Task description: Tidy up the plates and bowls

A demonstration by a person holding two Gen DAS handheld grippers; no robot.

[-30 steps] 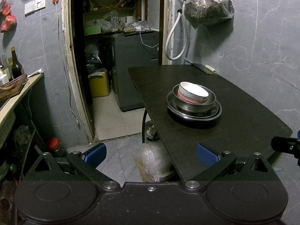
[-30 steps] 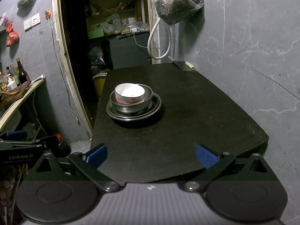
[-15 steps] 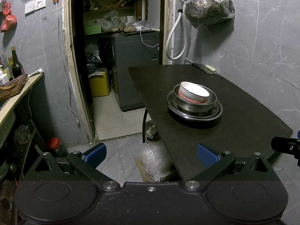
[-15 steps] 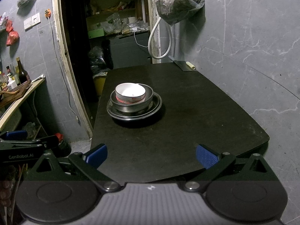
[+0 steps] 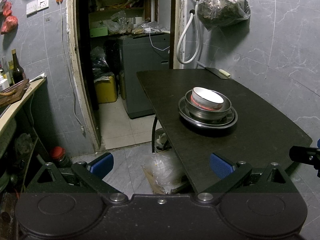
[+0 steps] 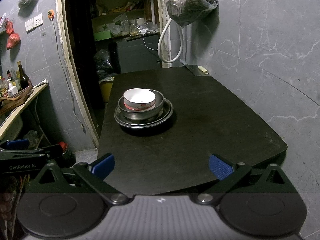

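while nothing has shifted over the last second, the white bowl (image 6: 139,99) sits nested in the metal bowl (image 6: 141,111) on the plates (image 6: 167,113), toward the table's (image 6: 200,140) left edge. left gripper (image 5: 161,163) and right gripper (image 6: 161,164) both hang spread wide and empty off the near edge, so the stack looks finished.

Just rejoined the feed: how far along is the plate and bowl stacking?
Looks done: the white bowl sits in the steel bowl, nested on the steel plates on the black table. In hand: nothing; left gripper and right gripper are open, short of the stack. Left: no other loose dishes visible.
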